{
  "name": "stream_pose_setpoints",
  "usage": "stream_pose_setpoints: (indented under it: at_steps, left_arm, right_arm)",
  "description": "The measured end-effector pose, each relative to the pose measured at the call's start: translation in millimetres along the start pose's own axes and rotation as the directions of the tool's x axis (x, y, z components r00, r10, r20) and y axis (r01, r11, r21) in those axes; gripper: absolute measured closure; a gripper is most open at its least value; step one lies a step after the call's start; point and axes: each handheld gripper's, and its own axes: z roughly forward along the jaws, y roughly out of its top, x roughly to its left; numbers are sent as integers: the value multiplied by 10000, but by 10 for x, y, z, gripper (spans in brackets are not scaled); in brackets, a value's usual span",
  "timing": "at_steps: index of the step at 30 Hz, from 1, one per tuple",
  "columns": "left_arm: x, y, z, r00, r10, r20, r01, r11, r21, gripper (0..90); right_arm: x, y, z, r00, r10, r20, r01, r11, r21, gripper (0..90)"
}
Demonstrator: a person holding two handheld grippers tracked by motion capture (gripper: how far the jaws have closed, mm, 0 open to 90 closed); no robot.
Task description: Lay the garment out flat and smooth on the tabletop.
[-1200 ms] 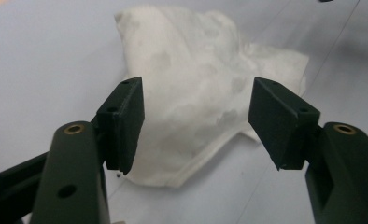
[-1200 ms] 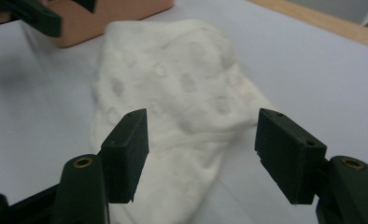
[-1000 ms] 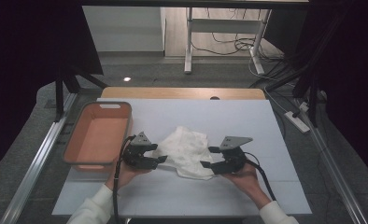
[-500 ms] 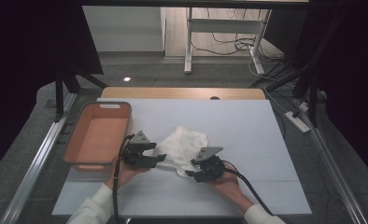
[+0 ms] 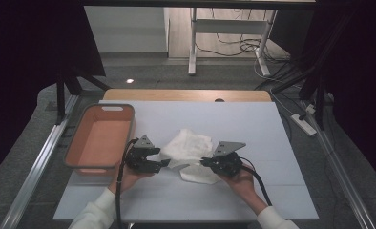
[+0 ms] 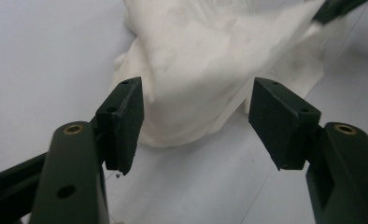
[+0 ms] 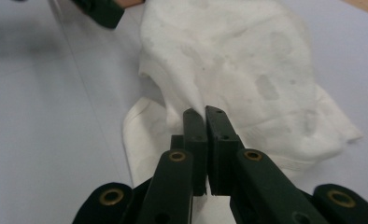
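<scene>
Right gripper (image 5: 206,163) newly clamped, cloth (image 5: 191,151) crumpled

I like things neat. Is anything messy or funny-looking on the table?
Yes, the white cloth lies crumpled in a heap on the table, not flat. It bears faint damp-looking blotches. The right gripper, whose jaws have just been closing, pinches its edge; the left gripper is open beside it. The orange bin sits straight.

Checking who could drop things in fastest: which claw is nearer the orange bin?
Left. The left claw sits just beside the orange bin; the right claw is farther, across the white cloth.
</scene>
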Motion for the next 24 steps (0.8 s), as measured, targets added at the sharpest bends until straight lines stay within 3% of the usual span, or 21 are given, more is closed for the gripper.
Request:
stream_pose_setpoints:
  at_steps: [9, 11, 13, 16, 17, 24]
  left_arm:
    - [-1, -54, 209, 9999, -122, 89, 118, 9990, 439, 389]
    - [12, -52, 254, 9998, -191, 49, 189, 9989, 426, 458]
    - [20, -50, 261, 9996, -289, 10, 288, 9987, 415, 622]
    - [25, -38, 182, 9992, -228, 322, 219, 9993, 291, 800]
    - [25, -23, 139, 9990, -153, 416, 143, 9996, 251, 823]
    - [-19, 127, -179, 9976, 114, 683, -80, 9987, -497, 846]
  right_arm:
    - [-83, -14, -97, 9997, 174, 181, -171, 9997, -177, 875]
    - [-82, -12, -98, 9997, 171, 181, -168, 9997, -194, 874]
    - [-82, -7, -106, 9996, 164, 218, -159, 9996, -226, 874]
    - [-101, 6, -146, 9994, 205, 284, -196, 9993, -307, 874]
    - [-108, 12, -163, 9994, 220, 284, -210, 9991, -355, 874]
    - [-82, 111, -337, 9994, 124, 311, -93, 9952, -973, 874]
